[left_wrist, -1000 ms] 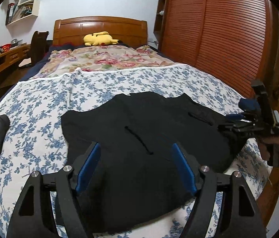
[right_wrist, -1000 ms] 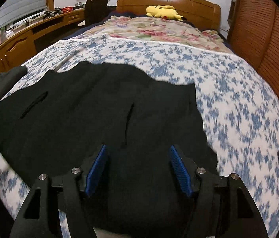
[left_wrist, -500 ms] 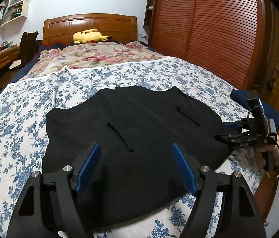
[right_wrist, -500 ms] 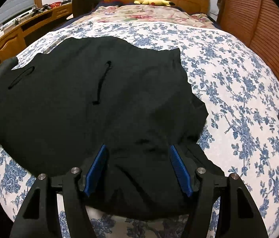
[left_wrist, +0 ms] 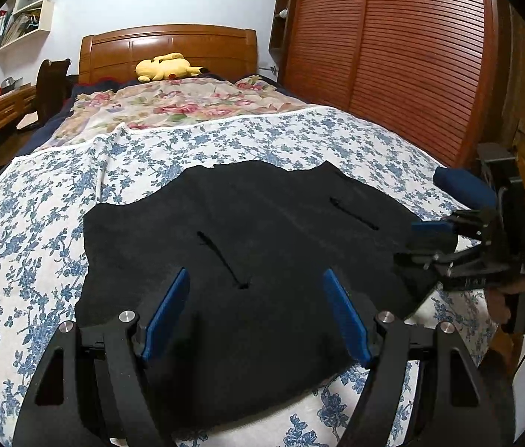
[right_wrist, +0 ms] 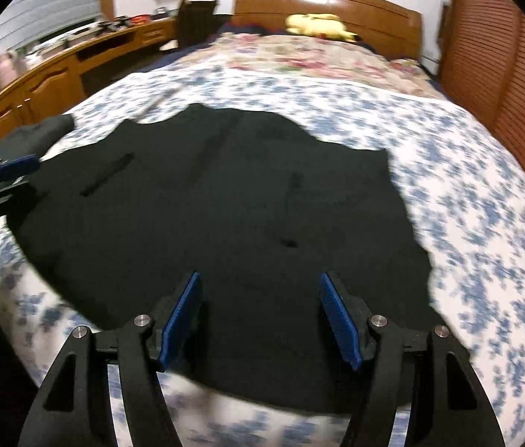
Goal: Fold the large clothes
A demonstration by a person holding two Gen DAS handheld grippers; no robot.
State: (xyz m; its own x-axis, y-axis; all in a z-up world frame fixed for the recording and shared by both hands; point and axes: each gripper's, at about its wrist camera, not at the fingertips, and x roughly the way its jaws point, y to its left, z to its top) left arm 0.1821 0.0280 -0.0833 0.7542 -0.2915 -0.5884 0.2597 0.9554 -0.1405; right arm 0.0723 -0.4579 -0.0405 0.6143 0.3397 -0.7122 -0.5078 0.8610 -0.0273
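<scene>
Left wrist view: the left gripper [left_wrist: 255,313] hovers with jaws wide and nothing between them, over the near part of a black garment [left_wrist: 262,246] spread flat on the blue-flowered bedspread [left_wrist: 38,223]; the right gripper [left_wrist: 426,242] sits at the garment's right edge, seemingly apart too; right wrist view, blurred: its blue pads [right_wrist: 184,316] stand wide above the cloth, gripping nothing.
</scene>
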